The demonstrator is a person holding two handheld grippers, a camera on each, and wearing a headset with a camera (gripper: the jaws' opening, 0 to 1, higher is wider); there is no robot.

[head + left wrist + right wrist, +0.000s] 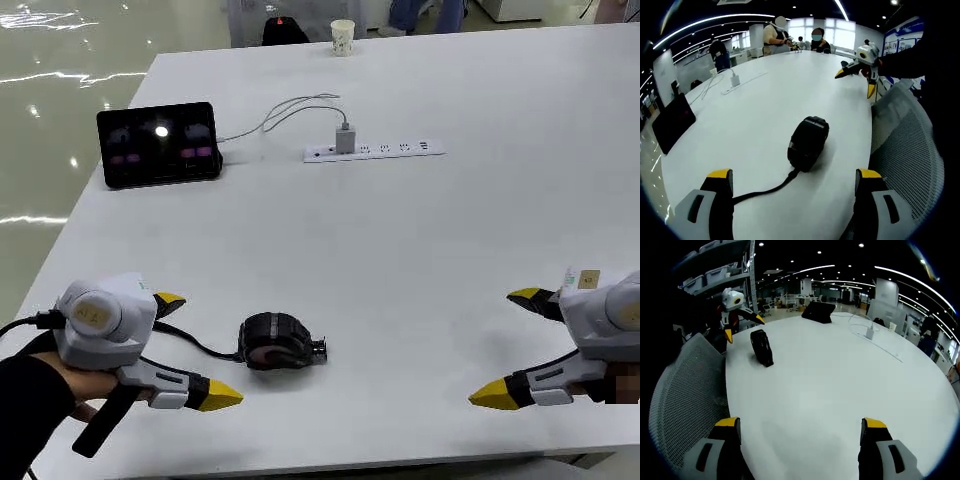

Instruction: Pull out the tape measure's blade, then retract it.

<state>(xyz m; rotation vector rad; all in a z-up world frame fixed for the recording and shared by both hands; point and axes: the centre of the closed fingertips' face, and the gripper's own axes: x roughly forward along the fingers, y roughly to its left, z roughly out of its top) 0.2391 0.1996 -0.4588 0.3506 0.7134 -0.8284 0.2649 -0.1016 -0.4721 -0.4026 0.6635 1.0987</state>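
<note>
Left gripper [198, 348]: fingers spread wide, pinching nothing; we see the tape measure [275, 342] lying on the white worktop [420, 250] just ahead of those fingers, in line with the gap, touching neither one; its black strap [195, 343] trails back between the two fingers; blade looks fully in the case, with the hook end [320, 348] on the side away from the left fingers and towards the right ones.

Right gripper [503, 346]: fingers also spread wide, nothing between them but bare worktop; the tape measure sits well apart from them, far ahead; the two grippers point at each other with the tape measure between, much closer to the left fingers.

Well beyond both sets of fingers we see a dark tablet [160, 143], a white power strip [375, 150] with a charger [345, 137] plugged in, and a paper cup [342, 37]; in the left gripper view a mesh chair [905, 150] sits beside the worktop edge, outside one finger.
</note>
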